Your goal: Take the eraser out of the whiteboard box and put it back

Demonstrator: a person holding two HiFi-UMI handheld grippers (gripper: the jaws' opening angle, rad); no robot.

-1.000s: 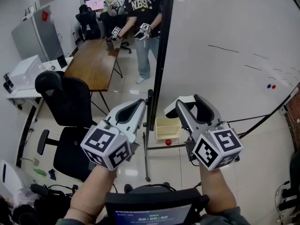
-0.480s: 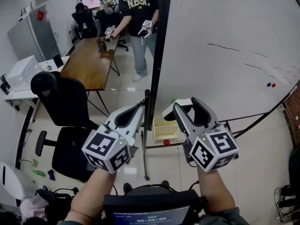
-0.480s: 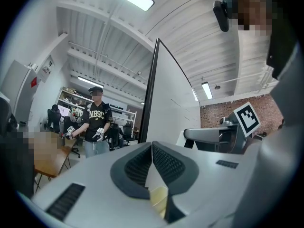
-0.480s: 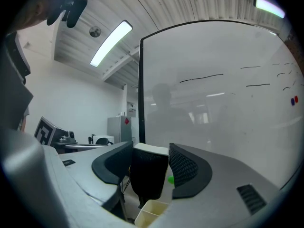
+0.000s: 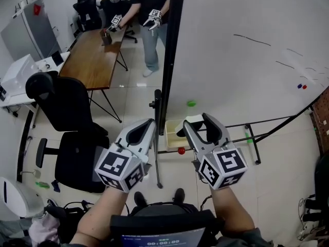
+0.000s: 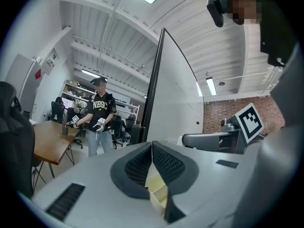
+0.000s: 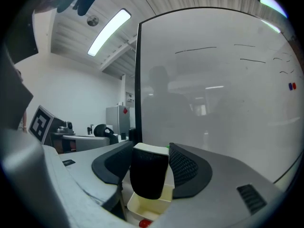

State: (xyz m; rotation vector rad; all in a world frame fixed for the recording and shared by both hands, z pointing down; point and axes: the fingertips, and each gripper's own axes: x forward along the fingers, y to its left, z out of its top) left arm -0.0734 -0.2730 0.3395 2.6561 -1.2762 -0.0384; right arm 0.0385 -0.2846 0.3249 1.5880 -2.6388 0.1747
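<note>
Eraser (image 7: 148,177) between jaws of right gripper (image 7: 151,148), above box (image 7: 145,205)

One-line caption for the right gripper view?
Right gripper holding the eraser near the cream box, whiteboard filling the background.

The eraser (image 5: 194,119) is being gripped between the jaws of the right gripper (image 5: 197,123), just beside the cream box (image 5: 171,134) at the foot of the whiteboard (image 5: 247,60). The left gripper (image 5: 148,123) is being held alongside, jaws together.
</note>
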